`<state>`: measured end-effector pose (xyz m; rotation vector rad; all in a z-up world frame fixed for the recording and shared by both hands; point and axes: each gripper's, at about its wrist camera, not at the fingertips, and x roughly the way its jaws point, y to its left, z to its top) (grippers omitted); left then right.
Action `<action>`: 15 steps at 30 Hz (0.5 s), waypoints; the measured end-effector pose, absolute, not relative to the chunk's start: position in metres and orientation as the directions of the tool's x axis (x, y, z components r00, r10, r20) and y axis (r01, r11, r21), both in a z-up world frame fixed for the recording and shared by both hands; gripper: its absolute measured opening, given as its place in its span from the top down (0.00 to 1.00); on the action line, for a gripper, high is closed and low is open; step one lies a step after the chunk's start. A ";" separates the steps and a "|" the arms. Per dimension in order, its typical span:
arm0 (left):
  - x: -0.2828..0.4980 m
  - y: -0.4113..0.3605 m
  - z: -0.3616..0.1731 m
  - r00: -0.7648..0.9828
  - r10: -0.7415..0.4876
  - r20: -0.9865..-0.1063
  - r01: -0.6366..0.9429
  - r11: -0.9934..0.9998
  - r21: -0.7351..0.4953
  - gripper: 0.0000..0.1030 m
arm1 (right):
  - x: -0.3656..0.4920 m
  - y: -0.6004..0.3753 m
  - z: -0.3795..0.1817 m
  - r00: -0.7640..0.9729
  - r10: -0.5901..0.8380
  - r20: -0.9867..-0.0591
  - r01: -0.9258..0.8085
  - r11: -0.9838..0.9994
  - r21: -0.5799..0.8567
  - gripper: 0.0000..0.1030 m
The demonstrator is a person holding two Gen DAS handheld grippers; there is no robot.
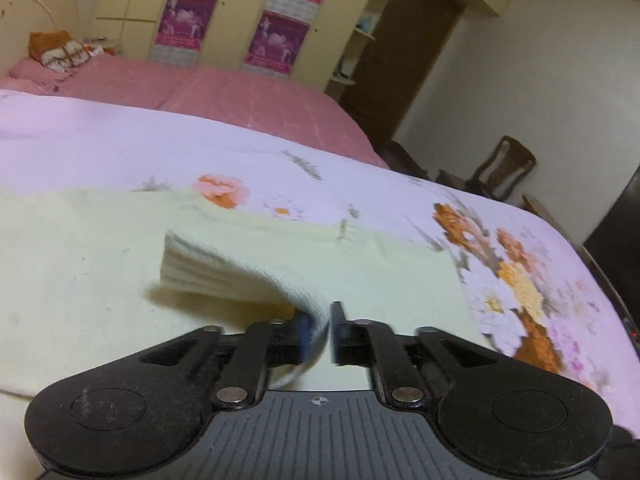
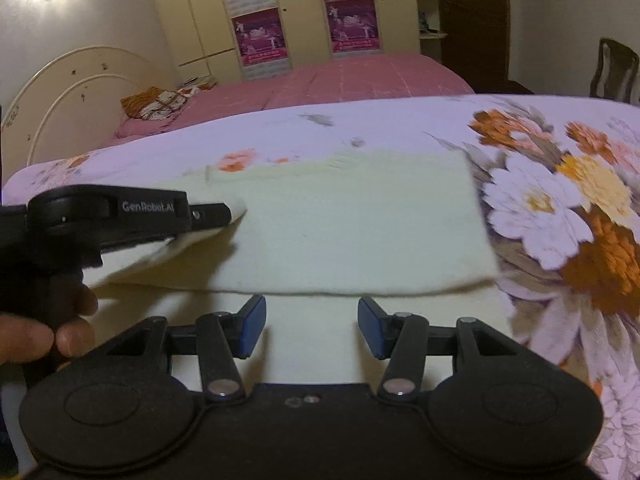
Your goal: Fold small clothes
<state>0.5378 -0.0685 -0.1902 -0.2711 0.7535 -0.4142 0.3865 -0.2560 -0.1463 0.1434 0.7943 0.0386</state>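
A pale cream knit garment (image 2: 352,232) lies flat on the floral sheet (image 2: 560,208); it also shows in the left wrist view (image 1: 100,264). My left gripper (image 1: 328,332) is shut on the garment's ribbed edge (image 1: 224,272) and lifts it off the rest of the cloth. In the right wrist view the left gripper (image 2: 236,214) comes in from the left, holding that edge. My right gripper (image 2: 312,328) is open and empty, just in front of the garment's near edge.
A pink bed (image 2: 360,80) lies behind, with an orange bundle (image 2: 156,102) near its headboard (image 2: 72,92). A wardrobe with purple posters (image 2: 304,12) stands at the back. A wooden chair (image 1: 504,168) stands to the right.
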 end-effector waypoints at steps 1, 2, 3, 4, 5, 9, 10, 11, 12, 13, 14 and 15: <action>0.538 -0.065 -0.185 0.657 -0.458 -0.599 0.263 0.884 -0.387 0.45 | 0.385 -0.259 -0.147 0.701 0.091 -0.708 0.022 0.989 0.149 0.42; 0.529 -0.063 -0.178 0.675 -0.447 -0.587 0.253 0.887 -0.386 0.35 | 0.384 -0.261 -0.148 0.702 0.093 -0.706 0.023 0.988 0.154 0.40; 0.524 -0.061 -0.172 0.694 -0.436 -0.573 0.249 0.892 -0.378 0.35 | 0.383 -0.261 -0.149 0.703 0.100 -0.704 0.019 0.987 0.159 0.40; 0.520 -0.061 -0.166 0.699 -0.435 -0.568 0.251 0.892 -0.375 0.35 | 0.383 -0.259 -0.149 0.703 0.109 -0.703 0.012 0.986 0.164 0.40; 0.516 -0.060 -0.164 0.698 -0.436 -0.568 0.248 0.891 -0.379 0.34 | 0.383 -0.256 -0.150 0.703 0.119 -0.701 0.002 0.986 0.169 0.40; 0.508 -0.043 -0.157 0.700 -0.443 -0.560 0.233 0.883 -0.408 0.34 | 0.388 -0.240 -0.147 0.705 0.161 -0.691 -0.045 0.982 0.183 0.37; 0.506 -0.038 -0.156 0.701 -0.450 -0.553 0.235 0.878 -0.417 0.34 | 0.389 -0.236 -0.146 0.707 0.168 -0.687 -0.058 0.982 0.181 0.35; 0.504 -0.033 -0.154 0.706 -0.450 -0.548 0.232 0.877 -0.420 0.34 | 0.391 -0.232 -0.145 0.709 0.174 -0.684 -0.068 0.982 0.179 0.34; 0.503 -0.027 -0.154 0.715 -0.438 -0.544 0.224 0.881 -0.416 0.34 | 0.393 -0.226 -0.144 0.709 0.181 -0.682 -0.081 0.981 0.176 0.34; 0.500 -0.018 -0.152 0.727 -0.422 -0.542 0.212 0.888 -0.407 0.34 | 0.396 -0.219 -0.143 0.708 0.191 -0.680 -0.097 0.980 0.174 0.33; 0.497 -0.007 -0.152 0.742 -0.394 -0.542 0.191 0.899 -0.393 0.34 | 0.398 -0.212 -0.143 0.707 0.200 -0.678 -0.114 0.979 0.169 0.33; 0.496 0.002 -0.153 0.752 -0.368 -0.546 0.168 0.909 -0.381 0.34 | 0.402 -0.203 -0.143 0.704 0.207 -0.679 -0.133 0.978 0.160 0.33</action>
